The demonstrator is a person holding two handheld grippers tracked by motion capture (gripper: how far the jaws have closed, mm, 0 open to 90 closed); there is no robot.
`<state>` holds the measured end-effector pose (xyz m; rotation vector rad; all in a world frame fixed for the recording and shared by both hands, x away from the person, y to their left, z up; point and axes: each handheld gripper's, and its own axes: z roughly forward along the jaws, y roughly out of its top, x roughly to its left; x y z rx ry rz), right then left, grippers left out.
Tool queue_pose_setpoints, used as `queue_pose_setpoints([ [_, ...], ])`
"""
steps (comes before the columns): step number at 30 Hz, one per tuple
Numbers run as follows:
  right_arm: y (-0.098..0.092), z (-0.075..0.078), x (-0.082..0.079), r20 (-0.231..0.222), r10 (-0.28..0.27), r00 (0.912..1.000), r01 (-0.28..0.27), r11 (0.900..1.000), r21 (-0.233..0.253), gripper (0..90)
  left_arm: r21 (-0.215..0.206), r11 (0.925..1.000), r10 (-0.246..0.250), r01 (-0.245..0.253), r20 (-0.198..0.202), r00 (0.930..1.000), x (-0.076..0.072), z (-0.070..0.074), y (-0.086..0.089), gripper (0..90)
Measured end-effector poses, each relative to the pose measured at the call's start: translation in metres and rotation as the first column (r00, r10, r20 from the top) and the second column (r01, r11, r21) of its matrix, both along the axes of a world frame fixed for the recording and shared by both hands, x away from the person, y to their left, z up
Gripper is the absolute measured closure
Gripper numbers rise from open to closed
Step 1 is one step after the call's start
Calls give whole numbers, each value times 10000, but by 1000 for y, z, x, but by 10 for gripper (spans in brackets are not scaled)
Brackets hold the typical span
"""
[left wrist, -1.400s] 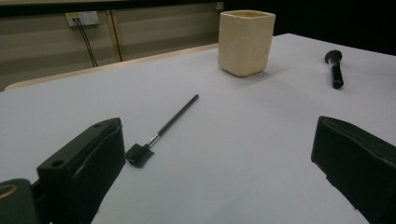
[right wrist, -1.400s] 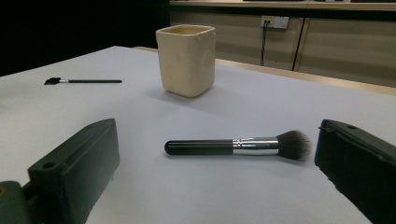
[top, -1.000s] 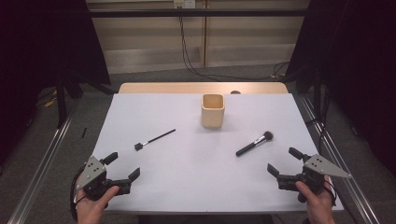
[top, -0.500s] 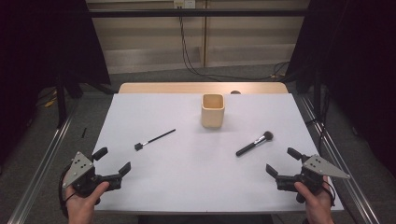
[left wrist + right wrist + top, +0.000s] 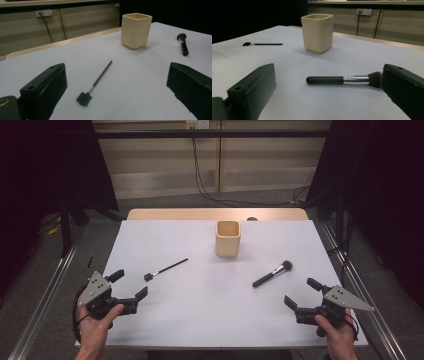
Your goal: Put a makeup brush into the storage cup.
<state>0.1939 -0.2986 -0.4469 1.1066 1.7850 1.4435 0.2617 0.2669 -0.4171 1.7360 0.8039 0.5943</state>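
Note:
A cream square cup (image 5: pixel 228 238) (image 5: pixel 136 30) (image 5: pixel 317 32) stands upright at the table's far middle. A thin black flat brush (image 5: pixel 166 269) (image 5: pixel 96 82) (image 5: pixel 262 44) lies left of centre. A thick black powder brush (image 5: pixel 273 273) (image 5: pixel 182 44) (image 5: pixel 344 80) lies right of centre. My left gripper (image 5: pixel 129 287) (image 5: pixel 116 92) is open near the front left corner, just short of the thin brush's head. Near the front right corner my right gripper (image 5: pixel 303 293) (image 5: pixel 328 95) is open, close in front of the powder brush. Neither holds anything.
The white table top (image 5: pixel 210 310) has a wooden strip (image 5: pixel 215 214) along its far edge. Metal rails (image 5: pixel 45 295) run along the floor on both sides. Cables (image 5: pixel 200 165) hang down the back wall.
My left gripper has swung out to the left and come back forward, now nearer the thin brush. The right gripper has hardly moved.

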Motion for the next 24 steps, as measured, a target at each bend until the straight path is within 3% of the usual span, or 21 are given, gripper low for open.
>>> queue_pose_setpoints([
  [19, 1, 0, 0, -33, -42, 10000, 43, 9999, 115, 0, -169, 9997, -196, 195, -68, 9998, 30, 6, -12, 30],
  [24, 1, -1, 0, -2, -29, 10000, 29, 10000, 77, 0, -235, 9995, -215, 214, -31, 9998, 36, 10, -25, 34],
])
